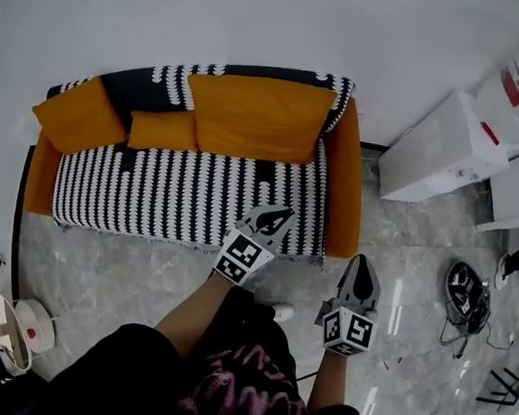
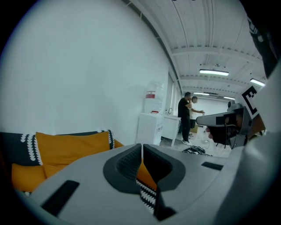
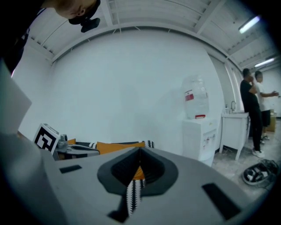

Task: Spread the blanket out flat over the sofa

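A black-and-white striped blanket (image 1: 179,195) lies over the seat and backrest of the orange sofa (image 1: 345,182), its front edge hanging down the seat front. Three orange cushions (image 1: 258,116) lean on the backrest. My left gripper (image 1: 281,215) hovers over the blanket's front right edge, jaws shut with nothing between them; in the left gripper view (image 2: 141,147) the sofa shows behind the closed tips. Further right, above the floor off the sofa's right arm, my right gripper (image 1: 360,261) is also shut and empty (image 3: 140,151).
A white water dispenser (image 1: 441,146) and a white cabinet (image 1: 518,189) stand right of the sofa. Cables and a dark device (image 1: 465,297) lie on the grey floor. A small white appliance (image 1: 23,326) sits at the lower left. Two people (image 2: 186,116) stand far off.
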{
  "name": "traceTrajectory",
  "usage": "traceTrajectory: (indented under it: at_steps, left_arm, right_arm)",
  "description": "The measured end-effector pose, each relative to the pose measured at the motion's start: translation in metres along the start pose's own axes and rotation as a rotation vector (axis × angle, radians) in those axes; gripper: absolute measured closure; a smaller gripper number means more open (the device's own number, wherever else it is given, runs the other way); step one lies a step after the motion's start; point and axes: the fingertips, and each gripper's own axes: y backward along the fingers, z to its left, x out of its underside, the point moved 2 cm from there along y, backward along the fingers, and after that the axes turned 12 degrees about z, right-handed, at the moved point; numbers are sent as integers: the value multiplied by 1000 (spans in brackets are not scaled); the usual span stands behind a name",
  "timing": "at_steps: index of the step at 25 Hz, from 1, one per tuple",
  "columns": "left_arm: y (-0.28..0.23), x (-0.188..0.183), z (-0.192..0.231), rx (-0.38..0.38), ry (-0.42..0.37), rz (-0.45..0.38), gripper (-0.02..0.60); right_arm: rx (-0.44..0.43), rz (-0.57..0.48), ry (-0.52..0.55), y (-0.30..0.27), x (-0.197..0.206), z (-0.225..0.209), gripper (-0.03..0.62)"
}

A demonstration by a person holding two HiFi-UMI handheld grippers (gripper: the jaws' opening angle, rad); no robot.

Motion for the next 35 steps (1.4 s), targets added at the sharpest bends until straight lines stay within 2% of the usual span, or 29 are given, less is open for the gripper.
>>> traceTrajectory:
  at_steps: [10,17,26,35]
  left_arm:
    - [97,21,112,-211,119,-74,558]
    - [168,44,159,-338,188,-103,558]
    - [214,46,175,-429,212,-157,558]
    - [232,39,167,-480,223,-165,558]
  right_arm:
    - [-181,-31,148,-52,-42,127,573]
    - [-291,-41,224,-61,-56,205,572]
    - [-362,-68,285,-59,-69,244,572]
    - [-415,-78,293,-56,-69,249,572]
